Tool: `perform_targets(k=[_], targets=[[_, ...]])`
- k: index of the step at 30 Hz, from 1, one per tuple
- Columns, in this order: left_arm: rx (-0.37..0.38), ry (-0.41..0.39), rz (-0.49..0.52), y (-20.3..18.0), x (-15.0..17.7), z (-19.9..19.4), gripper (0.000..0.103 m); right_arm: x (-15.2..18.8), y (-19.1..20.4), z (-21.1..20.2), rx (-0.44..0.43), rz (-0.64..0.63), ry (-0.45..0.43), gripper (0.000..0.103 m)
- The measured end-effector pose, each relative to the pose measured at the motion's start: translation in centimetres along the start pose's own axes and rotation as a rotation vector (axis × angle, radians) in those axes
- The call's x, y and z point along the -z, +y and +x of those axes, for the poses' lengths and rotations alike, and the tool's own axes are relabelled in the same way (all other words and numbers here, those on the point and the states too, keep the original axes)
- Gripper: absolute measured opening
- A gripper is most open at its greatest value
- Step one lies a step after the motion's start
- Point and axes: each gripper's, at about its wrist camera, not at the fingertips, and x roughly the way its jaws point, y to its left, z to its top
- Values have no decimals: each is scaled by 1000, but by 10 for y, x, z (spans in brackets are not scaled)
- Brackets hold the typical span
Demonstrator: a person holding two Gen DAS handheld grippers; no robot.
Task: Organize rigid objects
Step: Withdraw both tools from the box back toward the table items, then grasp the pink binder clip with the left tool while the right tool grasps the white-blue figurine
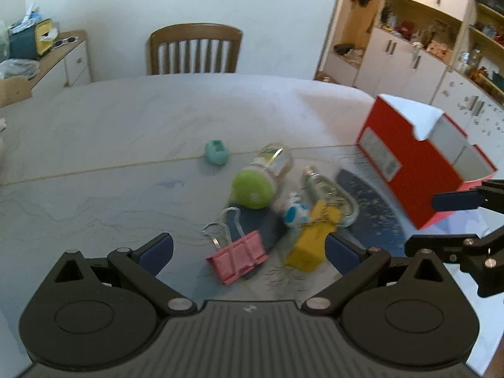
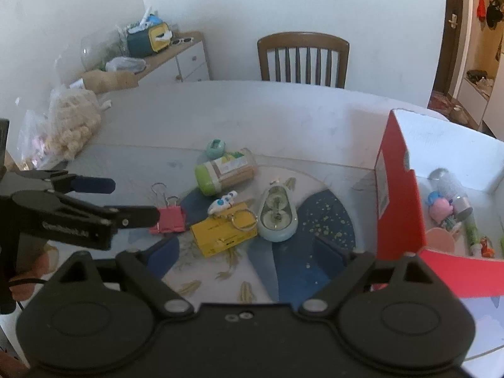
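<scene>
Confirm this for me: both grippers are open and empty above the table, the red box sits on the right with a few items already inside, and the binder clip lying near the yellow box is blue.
One detail is wrong: the binder clip is pink, not blue, as the right wrist view shows. The rest holds: the left gripper and right gripper are open and empty, the red box sits on the right with items inside, and the clip lies near the yellow box.

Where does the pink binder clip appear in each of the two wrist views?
Left wrist view: pink binder clip low at centre, left of the yellow box.
Right wrist view: clip left of centre, left of the yellow box.
Shared landmark: wooden chair.
</scene>
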Motion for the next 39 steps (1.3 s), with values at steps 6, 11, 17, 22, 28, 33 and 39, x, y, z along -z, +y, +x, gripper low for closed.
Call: perform_targets(k=[6,11,17,22,28,33,39], targets=[[15,40,-32,8,0,22,103,5,12,23,-3,-54,54,82],[12,79,-72,12,2,40,102,8,22,43,-3,-102,79,80],[0,109,-134,19,3,53,102,7,31,63,7,-169,86,79],[-2,113,-150,22,2,59,99,0,32,72,1,-189,89,77],[5,108,-149,22,-1,63,96,-4,26,79,-10,-189,101,77],[-6,105,-157,22,-2,62,87,-12,21,78,-36,-206,102,77],[-24,96,-154,19,0,61,85,-31,10,77,-52,-235,98,70]])
